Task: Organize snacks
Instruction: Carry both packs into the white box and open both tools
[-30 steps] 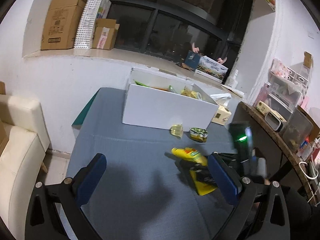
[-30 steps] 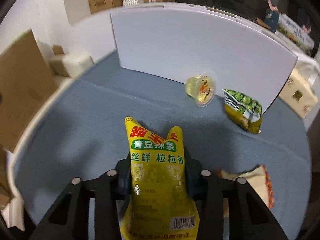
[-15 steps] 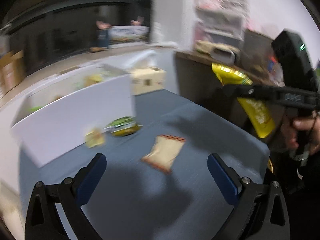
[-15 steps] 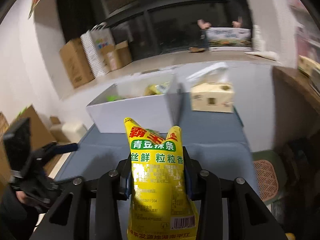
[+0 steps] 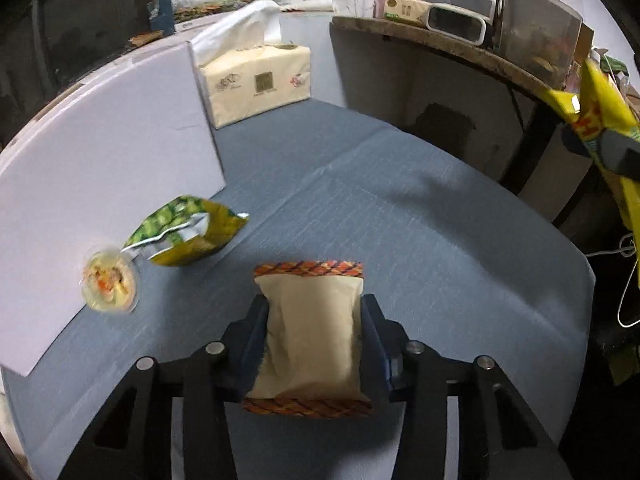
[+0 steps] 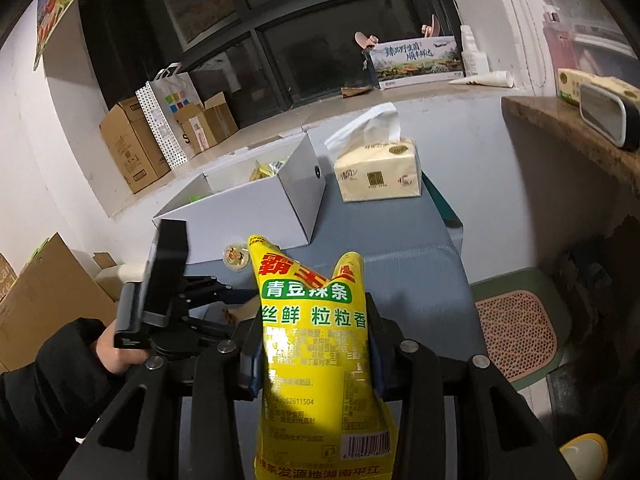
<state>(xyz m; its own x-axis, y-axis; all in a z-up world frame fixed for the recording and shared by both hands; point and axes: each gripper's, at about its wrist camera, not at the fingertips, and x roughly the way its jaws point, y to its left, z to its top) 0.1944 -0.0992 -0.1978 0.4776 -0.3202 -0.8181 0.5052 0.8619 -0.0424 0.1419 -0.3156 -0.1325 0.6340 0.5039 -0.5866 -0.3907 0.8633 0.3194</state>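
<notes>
My left gripper point(image 5: 314, 332) is shut on a beige snack packet point(image 5: 312, 332) with orange patterned ends, low over the blue table point(image 5: 420, 240). A green snack bag point(image 5: 184, 232) and a jelly cup point(image 5: 108, 280) lie against the wall of the white box point(image 5: 100, 184). My right gripper point(image 6: 314, 344) is shut on a yellow snack bag point(image 6: 316, 344) and holds it high above the table's right side; that bag also shows in the left wrist view point(image 5: 608, 128). The left gripper shows in the right wrist view point(image 6: 240, 300), with the open white box point(image 6: 240, 208) behind it holding several snacks.
A tissue box point(image 5: 256, 80) stands at the box's right end. A wooden shelf point(image 5: 460, 52) with containers runs along the right. A stool with an orange mesh seat point(image 6: 516, 332) stands beside the table. Cardboard boxes point(image 6: 132, 148) sit on the sill.
My left gripper has moved down onto the beige packet and shut on it. My right gripper has stayed raised with the yellow bag.
</notes>
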